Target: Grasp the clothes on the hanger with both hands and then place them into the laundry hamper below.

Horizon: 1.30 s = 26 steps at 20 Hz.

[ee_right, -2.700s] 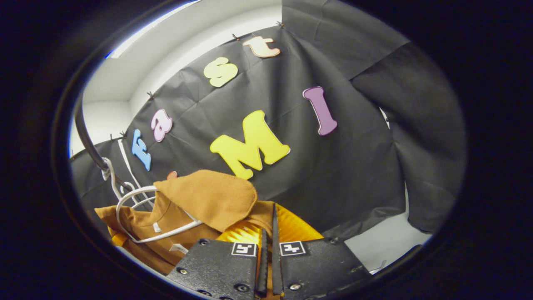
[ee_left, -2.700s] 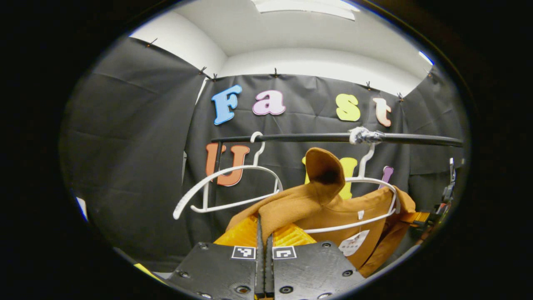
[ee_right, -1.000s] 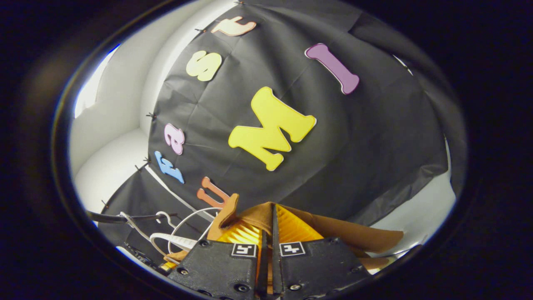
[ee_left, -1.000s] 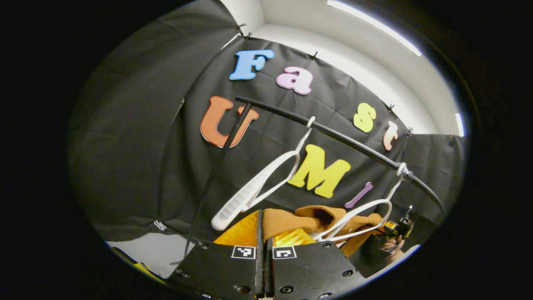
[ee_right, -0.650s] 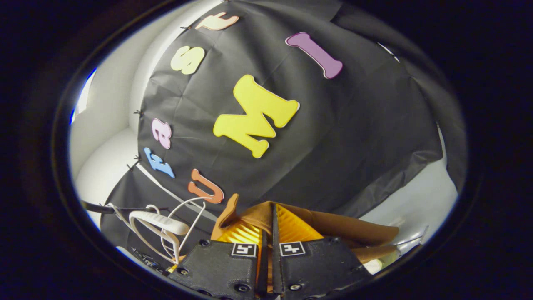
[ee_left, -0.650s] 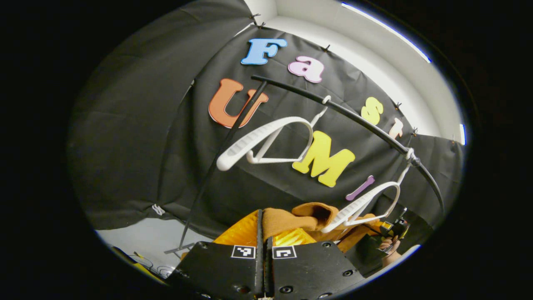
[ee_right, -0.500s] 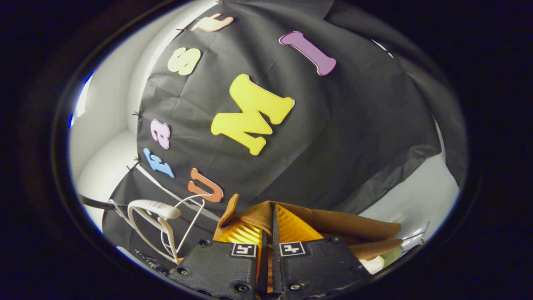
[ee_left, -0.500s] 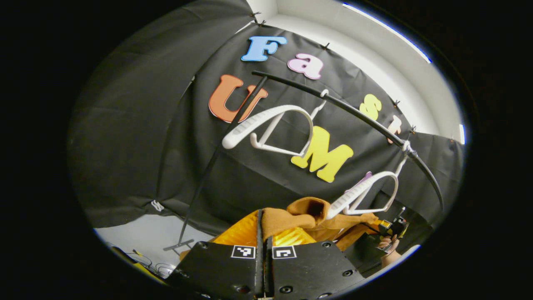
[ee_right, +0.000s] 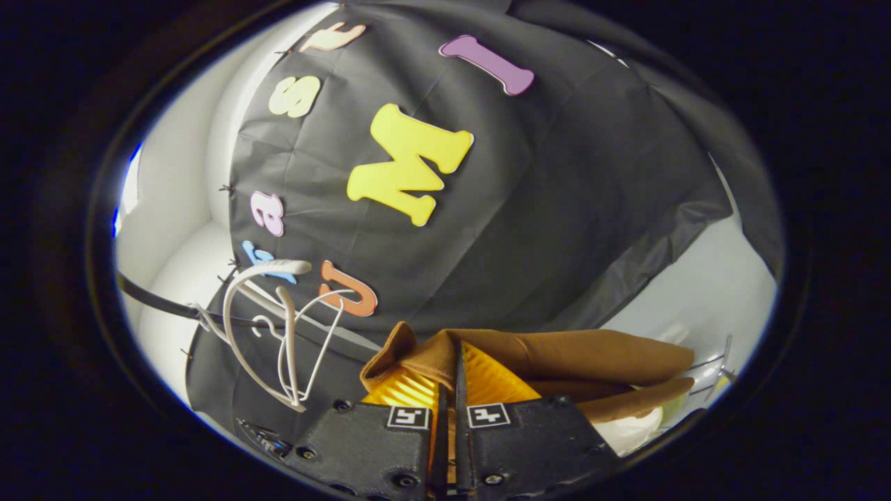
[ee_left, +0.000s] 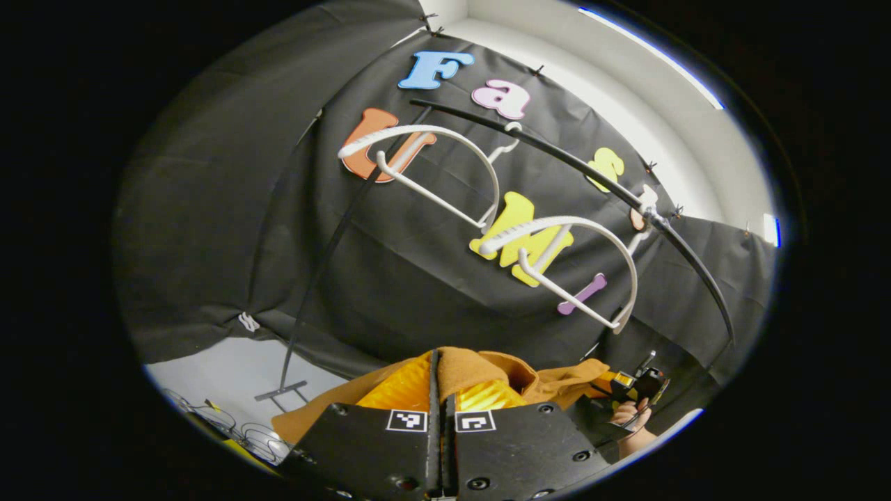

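Matt brown cloth garment (ee_left: 480, 367); white plastic hangers (ee_left: 564, 259).

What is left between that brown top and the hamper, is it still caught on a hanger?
Nothing visible. The brown top, clamped in both grippers, hangs free below the two bare hangers on the rail. The hamper itself is not clearly seen.

No readable text, labels or numbers — none clear enough to tell.
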Each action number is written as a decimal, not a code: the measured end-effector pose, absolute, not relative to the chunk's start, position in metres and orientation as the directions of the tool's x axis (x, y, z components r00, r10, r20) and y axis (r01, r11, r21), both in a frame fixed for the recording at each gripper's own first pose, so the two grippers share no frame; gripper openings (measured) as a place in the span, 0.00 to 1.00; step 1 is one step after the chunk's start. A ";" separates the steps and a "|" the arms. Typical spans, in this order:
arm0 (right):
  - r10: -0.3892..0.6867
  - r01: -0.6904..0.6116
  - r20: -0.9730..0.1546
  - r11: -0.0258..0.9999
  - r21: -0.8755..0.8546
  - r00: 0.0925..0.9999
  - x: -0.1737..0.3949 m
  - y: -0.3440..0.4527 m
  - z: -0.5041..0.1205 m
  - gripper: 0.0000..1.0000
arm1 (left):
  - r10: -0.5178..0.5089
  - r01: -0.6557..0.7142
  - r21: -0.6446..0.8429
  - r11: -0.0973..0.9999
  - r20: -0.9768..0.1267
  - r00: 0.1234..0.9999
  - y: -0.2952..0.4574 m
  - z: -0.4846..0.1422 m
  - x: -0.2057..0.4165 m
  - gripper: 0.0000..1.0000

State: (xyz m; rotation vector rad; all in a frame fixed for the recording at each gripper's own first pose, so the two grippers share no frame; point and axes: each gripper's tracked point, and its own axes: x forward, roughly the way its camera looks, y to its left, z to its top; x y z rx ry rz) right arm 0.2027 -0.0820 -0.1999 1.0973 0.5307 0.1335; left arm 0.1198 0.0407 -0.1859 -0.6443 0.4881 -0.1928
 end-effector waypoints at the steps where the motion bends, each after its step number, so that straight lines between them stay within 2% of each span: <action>1: 0.367 0.154 -0.343 0.457 0.876 0.865 0.196 -0.077 -0.201 0.07 | -0.316 0.018 -0.624 0.781 -0.370 0.874 0.039 -0.185 0.115 0.01; 6: 0.426 0.147 -0.333 0.412 0.899 0.841 0.170 -0.049 -0.197 0.07 | -0.368 0.050 -0.657 0.752 -0.356 0.859 0.008 -0.177 0.106 0.01; 15: 0.563 0.017 -0.300 0.453 0.892 0.770 0.132 0.030 -0.166 0.07 | -0.507 0.248 -0.611 0.751 -0.295 0.810 -0.060 -0.136 0.084 0.01; 16: 0.577 0.004 -0.299 0.457 0.889 0.760 0.130 0.037 -0.164 0.07 | -0.518 0.266 -0.601 0.753 -0.292 0.804 -0.067 -0.132 0.082 0.06; 17: 0.590 -0.006 -0.303 0.463 0.886 0.749 0.128 0.044 -0.163 0.07 | -0.529 0.283 -0.594 0.753 -0.291 0.797 -0.073 -0.130 0.081 0.06; 21: 0.643 -0.051 -0.285 0.452 0.891 0.711 0.118 0.069 -0.157 0.07 | -0.558 0.324 -0.582 0.746 -0.279 0.782 -0.088 -0.128 0.072 0.06; 22: 0.652 -0.055 -0.282 0.445 0.894 0.704 0.115 0.073 -0.157 0.07 | -0.564 0.331 -0.581 0.744 -0.281 0.776 -0.092 -0.129 0.072 0.01; 23: 0.661 -0.059 -0.284 0.445 0.894 0.694 0.114 0.077 -0.161 0.07 | -0.565 0.332 -0.576 0.747 -0.287 0.773 -0.094 -0.131 0.071 0.06; 26: 0.671 -0.030 -0.313 0.446 0.894 0.672 0.111 0.083 -0.184 0.07 | -0.567 0.331 -0.560 0.760 -0.320 0.759 -0.099 -0.152 0.067 0.06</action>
